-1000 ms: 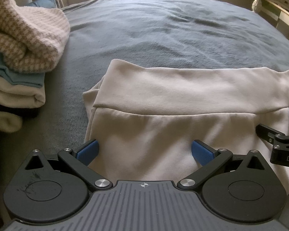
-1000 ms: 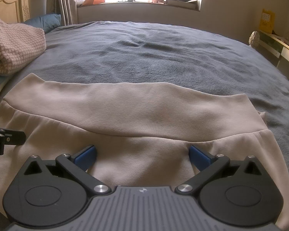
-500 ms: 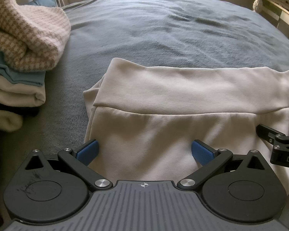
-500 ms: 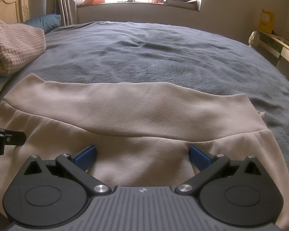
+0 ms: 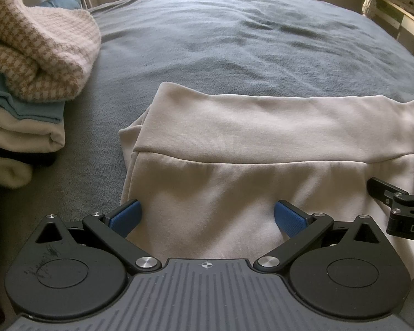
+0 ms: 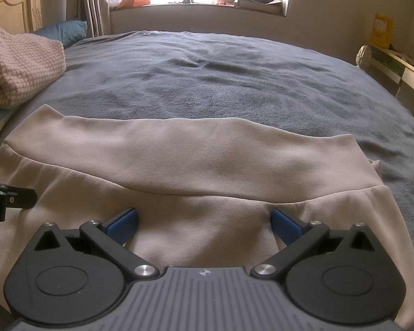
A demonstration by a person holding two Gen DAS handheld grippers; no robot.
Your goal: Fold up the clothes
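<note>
The beige garment (image 5: 234, 193) lies flat on the bed (image 5: 234, 41), its long axis crosswise to both tongs. The left tongs (image 5: 207, 218) and right tongs (image 6: 204, 220) gape apart over its near half, the banded edge ahead, equally near.

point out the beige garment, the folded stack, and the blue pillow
beige garment (image 5: 234, 193): left wrist view, body fabric below the waistband seam.
folded stack (image 5: 27, 127): left wrist view, cream layer's front.
blue pillow (image 6: 66, 29): right wrist view, middle of its visible face.

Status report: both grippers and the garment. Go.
Left gripper open, over beige garment. Right gripper open, same garment, nothing gripped. Garment flat on grey bed. Folded stack at left, clear.
</note>
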